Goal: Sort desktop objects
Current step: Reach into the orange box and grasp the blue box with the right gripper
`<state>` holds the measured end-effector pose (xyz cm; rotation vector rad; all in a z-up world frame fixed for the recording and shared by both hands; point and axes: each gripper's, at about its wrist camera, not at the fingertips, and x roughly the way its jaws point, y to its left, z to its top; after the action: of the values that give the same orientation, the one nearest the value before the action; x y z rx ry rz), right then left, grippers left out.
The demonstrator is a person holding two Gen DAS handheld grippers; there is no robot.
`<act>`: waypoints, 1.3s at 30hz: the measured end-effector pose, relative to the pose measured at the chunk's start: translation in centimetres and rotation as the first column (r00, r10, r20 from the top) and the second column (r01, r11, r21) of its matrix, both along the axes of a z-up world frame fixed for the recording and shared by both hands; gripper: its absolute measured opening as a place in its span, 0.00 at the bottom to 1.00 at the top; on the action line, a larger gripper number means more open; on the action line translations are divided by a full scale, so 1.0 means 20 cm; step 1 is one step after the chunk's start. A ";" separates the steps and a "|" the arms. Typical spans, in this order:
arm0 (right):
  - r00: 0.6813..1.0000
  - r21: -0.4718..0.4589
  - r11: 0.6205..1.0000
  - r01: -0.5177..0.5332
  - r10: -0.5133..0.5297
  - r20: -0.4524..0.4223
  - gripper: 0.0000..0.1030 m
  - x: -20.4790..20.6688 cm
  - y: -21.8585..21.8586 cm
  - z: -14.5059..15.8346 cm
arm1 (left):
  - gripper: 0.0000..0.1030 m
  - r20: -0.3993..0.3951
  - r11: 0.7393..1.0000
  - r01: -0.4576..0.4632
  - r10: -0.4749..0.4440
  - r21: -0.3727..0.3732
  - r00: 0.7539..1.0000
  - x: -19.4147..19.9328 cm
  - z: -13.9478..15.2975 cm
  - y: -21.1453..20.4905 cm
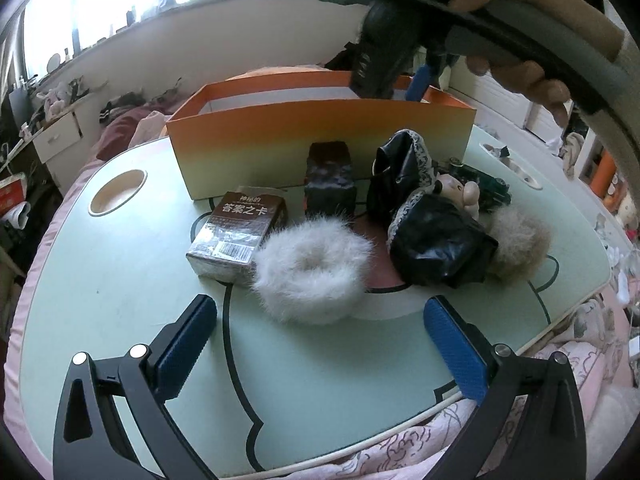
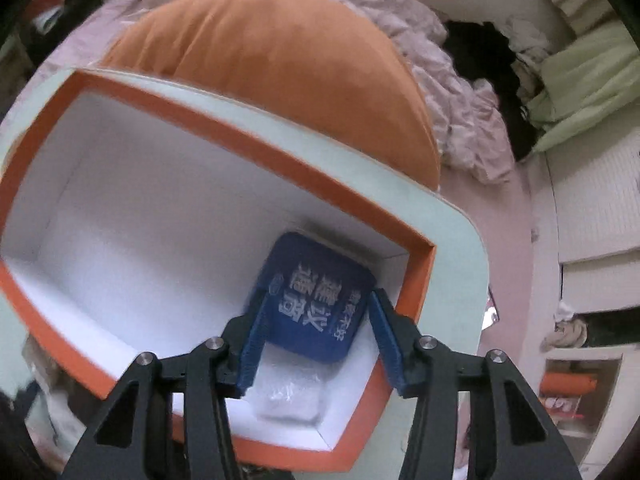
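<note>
Blue packet (image 2: pixel 316 304) clenched in my right tongs (image 2: pixel 316 328) hangs over the orange box (image 2: pixel 248 140), ready to drop, while my left tongs (image 1: pixel 320 344) gape released before the white scrunchie (image 1: pixel 312 268).

Orange box (image 1: pixel 320 136), blue pack (image 2: pixel 316 304), white scrunchie (image 1: pixel 312 272).

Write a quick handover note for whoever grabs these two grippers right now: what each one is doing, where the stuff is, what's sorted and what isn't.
Left gripper: jaws wide open, empty, low over the table, aimed at the white fluffy scrunchie.
Right gripper: over the orange box, jaws either side of a blue pouch; too blurred to tell whether they grip it.
Done: nothing else shows in the box.
Left on the table: scrunchie, brown card box, dark packet, black lace-trimmed bags, beige fluffy scrunchie, small doll.
</note>
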<state>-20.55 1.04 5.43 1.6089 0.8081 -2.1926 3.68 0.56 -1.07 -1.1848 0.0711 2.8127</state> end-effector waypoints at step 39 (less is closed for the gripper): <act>0.993 -0.202 0.976 -0.075 0.092 0.077 0.78 -0.05 0.10 0.12 | 1.00 -0.009 1.000 0.016 -0.016 -0.001 1.000 0.01 0.02 0.01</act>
<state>-21.56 3.06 7.81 1.5309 0.5992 -2.0583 3.83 0.79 -0.76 -1.1662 0.0826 2.8045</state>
